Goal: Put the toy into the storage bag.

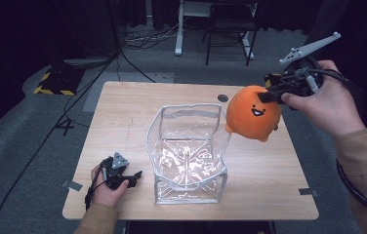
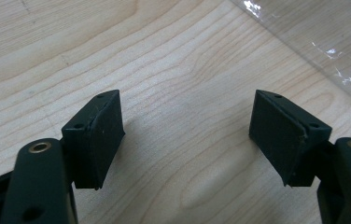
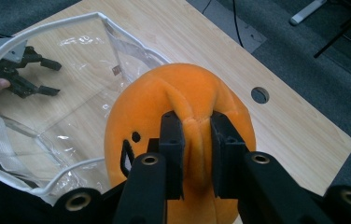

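Table (image 1: pixel 123 102) of pale wood, set on grey carpet, dark room beyond. Clear plastic bag (image 1: pixel 187 151) with white piping stood open-topped near the middle of the table, slightly toward the near edge – walls creased, glare on the bottom panel.

Orange plush toy (image 1: pixel 253 112) with a small black smiling face held in the air at the bag's far right corner, just above and beside the rim, lower edge near the piping; touching or not, could not tell. Right gripper (image 1: pixel 265 95) clenched on a fold of the plush – from the right gripper view, both black jaws pinched a ridge of orange fabric (image 3: pixel 197 135) between them. Right hand (image 1: pixel 325 102) wrapped around the gripper body, grey three-cornered plate (image 1: pixel 311 48) sticking up and out to the far right, cable trailing down past the sleeve.

Left gripper (image 1: pixel 135 176) low at the near left of the table, just left of the bag, held in the left hand (image 1: pixel 106 187). Jaws spread wide, nothing between them but bare wood grain in the left gripper view; a corner of the clear bag (image 2: pixel 323 42) seen at upper right there.

Round hole (image 1: pixel 223 98) in the tabletop just beyond the bag's far side. Black-and-yellow striped object (image 1: pixel 54 83) on the floor at far left.
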